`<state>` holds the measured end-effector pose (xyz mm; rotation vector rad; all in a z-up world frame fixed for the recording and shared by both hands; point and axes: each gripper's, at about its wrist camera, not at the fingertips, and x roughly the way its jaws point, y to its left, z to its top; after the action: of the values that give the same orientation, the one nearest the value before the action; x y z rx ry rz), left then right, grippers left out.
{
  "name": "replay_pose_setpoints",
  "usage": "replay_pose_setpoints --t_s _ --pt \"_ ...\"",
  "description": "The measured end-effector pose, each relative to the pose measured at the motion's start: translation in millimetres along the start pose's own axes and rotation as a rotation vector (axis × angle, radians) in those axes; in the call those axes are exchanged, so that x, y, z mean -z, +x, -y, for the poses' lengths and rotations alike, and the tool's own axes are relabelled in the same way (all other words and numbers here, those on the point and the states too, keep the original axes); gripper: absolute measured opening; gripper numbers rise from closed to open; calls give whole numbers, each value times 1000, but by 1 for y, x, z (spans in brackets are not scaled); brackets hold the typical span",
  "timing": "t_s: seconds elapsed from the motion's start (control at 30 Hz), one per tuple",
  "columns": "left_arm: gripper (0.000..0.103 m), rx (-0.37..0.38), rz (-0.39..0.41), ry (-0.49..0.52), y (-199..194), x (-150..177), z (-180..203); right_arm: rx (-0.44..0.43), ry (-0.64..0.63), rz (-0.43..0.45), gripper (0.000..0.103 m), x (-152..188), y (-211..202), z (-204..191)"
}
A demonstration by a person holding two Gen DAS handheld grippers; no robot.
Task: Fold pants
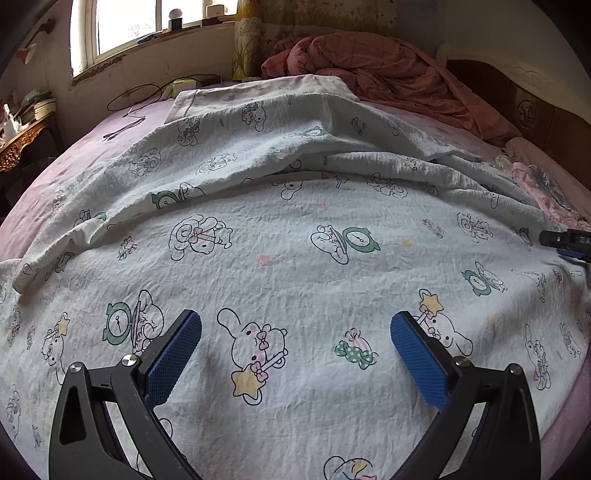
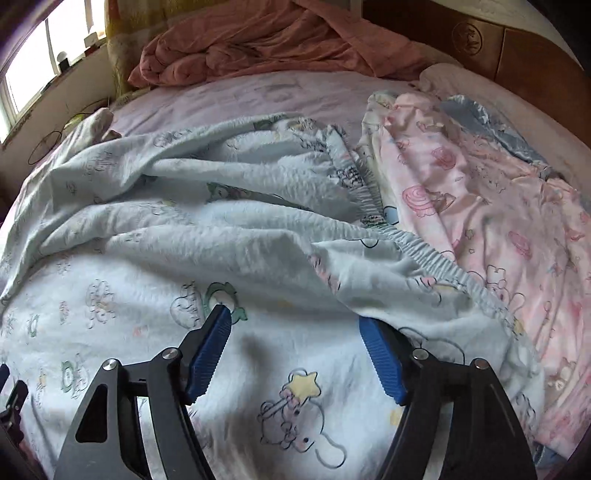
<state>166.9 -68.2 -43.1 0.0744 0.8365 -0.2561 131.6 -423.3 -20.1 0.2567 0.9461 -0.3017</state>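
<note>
My left gripper (image 1: 295, 354) hangs over the pants (image 1: 295, 229) with its jaws spread wide — nothing between them but printed cloth below, a bunny with a star wand right in the gap. My right gripper (image 2: 293, 347) has its jaws wide too, empty, tilted down at the same pale fabric. The pants lie spread on the bed (image 1: 122, 122), beneath and ahead of both sets of jaws.

The left view gives me what the right cannot: a leg folded over ahead of the jaws, its hem end far off near the window (image 1: 122, 26), a black cable (image 1: 136, 99) on the pink sheet beyond it, and a tip of my right gripper at the right edge. The right view alone shows the gathered elastic waistband (image 2: 424, 251) ahead and right of the jaws, touching a pink printed garment (image 2: 498, 221) further right.

The pants are pale blue-white, crinkled — cartoon rabbits, green clocks, stars. A rust-pink quilt (image 2: 258, 40) is bunched far ahead.
</note>
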Motion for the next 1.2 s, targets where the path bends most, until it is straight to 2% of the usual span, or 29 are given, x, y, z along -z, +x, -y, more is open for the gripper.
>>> replay_pose_setpoints --t_s 0.07,0.1,0.2,0.27,0.33,0.37,0.47,0.6,0.7,0.77,0.87,1.0,1.1,1.17,1.2 --pt "102 1 -1 -6 0 0 -1 -184 -52 -21 73 10 -21 -18" --pt "102 3 -4 -8 0 0 -1 -229 -73 -34 74 15 -28 -25" --pt "102 5 -7 -12 1 0 -2 -277 -133 -116 76 31 -30 -52" --pt "102 4 -6 -10 1 0 -2 -311 -120 -186 76 33 -13 -63" --pt "102 3 -7 -8 1 0 -2 -274 -82 -218 77 35 4 -65" --pt "102 4 -8 -9 1 0 -2 -270 -64 -210 77 33 10 -64" --pt "102 6 -10 -14 1 0 -2 -262 -32 -155 86 18 14 -65" --pt "102 7 -4 -17 0 0 -2 -98 -47 -127 86 4 25 -71" --pt "102 1 27 -19 -7 0 -2 -57 -53 -120 86 5 24 -77" --pt "102 -6 48 -6 -15 -2 -4 -75 -67 -113 86 5 17 -87" --pt "102 -32 90 -2 -33 -10 -15 -147 -79 -105 86 2 1 -101" --pt "102 -165 139 24 -60 -29 -45 -196 -112 -50 86 -14 -20 -143" --pt "102 -146 130 -90 -75 -39 -94 -211 -145 2 86 -19 -33 -173" --pt "102 -106 85 -225 -74 -38 -136 -233 -170 14 86 -19 -38 -194" --pt "98 -78 60 -306 -71 -34 -157 -249 -178 13 86 -17 -38 -201"
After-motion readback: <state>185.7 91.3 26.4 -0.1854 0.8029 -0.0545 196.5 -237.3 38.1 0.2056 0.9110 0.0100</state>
